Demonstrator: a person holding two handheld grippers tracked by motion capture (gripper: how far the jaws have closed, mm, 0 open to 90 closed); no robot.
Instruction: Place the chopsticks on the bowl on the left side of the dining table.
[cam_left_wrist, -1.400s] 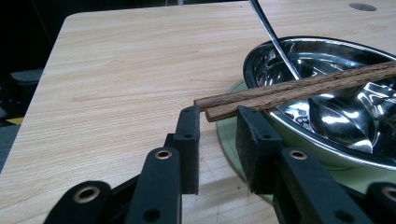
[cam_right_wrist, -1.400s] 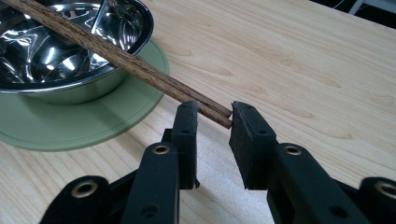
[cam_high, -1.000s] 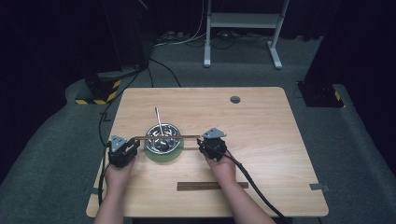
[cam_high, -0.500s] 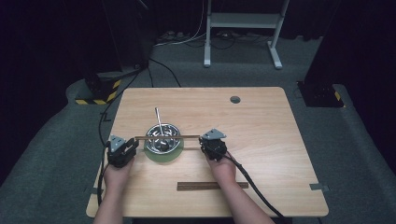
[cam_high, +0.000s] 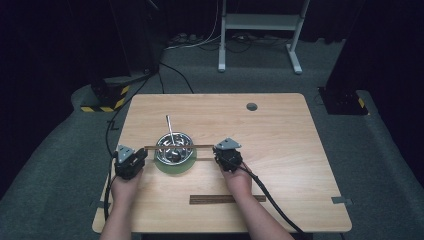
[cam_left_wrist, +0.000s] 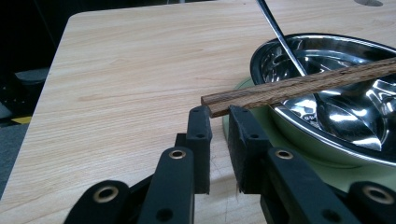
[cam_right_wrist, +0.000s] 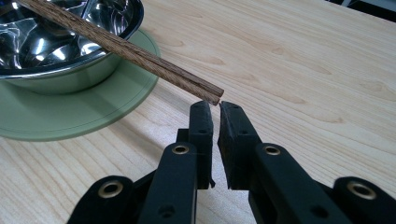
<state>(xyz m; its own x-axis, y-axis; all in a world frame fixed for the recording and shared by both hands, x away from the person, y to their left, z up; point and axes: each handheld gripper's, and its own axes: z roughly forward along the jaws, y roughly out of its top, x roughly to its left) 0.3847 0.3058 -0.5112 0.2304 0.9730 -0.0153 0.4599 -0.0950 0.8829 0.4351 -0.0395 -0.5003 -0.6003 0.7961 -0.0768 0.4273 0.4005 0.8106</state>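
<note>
A pair of brown wooden chopsticks lies across the rim of a steel bowl. The bowl stands on a green saucer and has a spoon leaning in it. My left gripper is at the sticks' left end. In the left gripper view its jaws have just been closing, and the chopsticks' end sits between the tips of the left gripper. My right gripper is at the other end. There the chopsticks' thin tip is pinched in the right gripper, jaws nearly together.
A dark wooden strip lies near the front edge, between my forearms. The table has a round cable hole at the back right. Cables trail off both grippers. Grey carpet surrounds the table, and a white metal frame stands behind it.
</note>
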